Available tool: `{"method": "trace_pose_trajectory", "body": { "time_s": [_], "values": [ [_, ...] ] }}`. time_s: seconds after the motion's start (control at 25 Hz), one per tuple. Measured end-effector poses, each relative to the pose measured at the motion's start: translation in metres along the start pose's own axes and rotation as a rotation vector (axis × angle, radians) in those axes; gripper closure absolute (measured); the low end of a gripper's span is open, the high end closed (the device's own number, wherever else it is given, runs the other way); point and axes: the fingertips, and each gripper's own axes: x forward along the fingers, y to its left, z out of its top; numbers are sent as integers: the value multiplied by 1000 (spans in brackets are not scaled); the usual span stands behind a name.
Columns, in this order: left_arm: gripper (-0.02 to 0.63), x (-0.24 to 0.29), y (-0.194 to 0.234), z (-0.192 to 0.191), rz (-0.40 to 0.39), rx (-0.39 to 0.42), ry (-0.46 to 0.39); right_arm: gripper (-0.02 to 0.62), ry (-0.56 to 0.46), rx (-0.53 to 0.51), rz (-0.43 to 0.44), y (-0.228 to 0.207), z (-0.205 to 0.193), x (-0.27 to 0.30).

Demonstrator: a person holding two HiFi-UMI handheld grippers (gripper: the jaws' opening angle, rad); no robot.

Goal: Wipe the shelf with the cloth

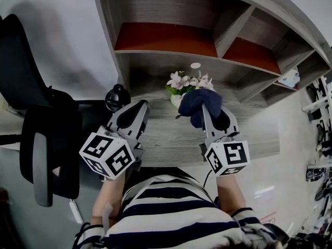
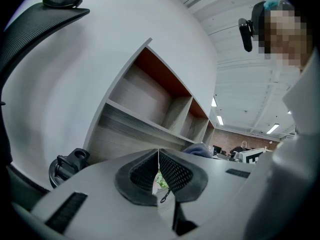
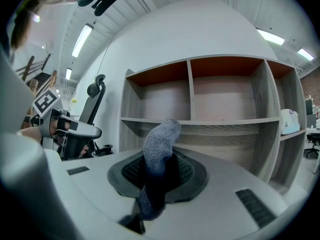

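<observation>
My right gripper (image 1: 207, 107) is shut on a dark blue cloth (image 1: 201, 106), which bulges out above the jaws; in the right gripper view the cloth (image 3: 159, 156) stands up between the pads. It hangs just in front of the grey wooden shelf (image 1: 171, 61), over its wide lower board (image 1: 171, 134). My left gripper (image 1: 136, 109) is shut with nothing in it; in the left gripper view its pads (image 2: 172, 171) meet at a thin seam. The shelf has red-backed upper compartments (image 1: 161, 38).
A small pot of pink and white flowers (image 1: 185, 84) stands on the lower board right behind the cloth. A black office chair (image 1: 46, 134) is at the left and a black round object (image 1: 118, 97) sits by the left gripper. A white item (image 1: 289, 78) rests on the right shelf.
</observation>
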Motion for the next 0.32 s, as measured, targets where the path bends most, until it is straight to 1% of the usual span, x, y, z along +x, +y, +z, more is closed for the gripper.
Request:
{"method": "trace_pose_trajectory", "body": {
  "time_s": [0.32],
  "values": [
    [586,2,-2,-3,-7,-5,7,517,2,-9,-1,0,0,-1]
  ]
}}
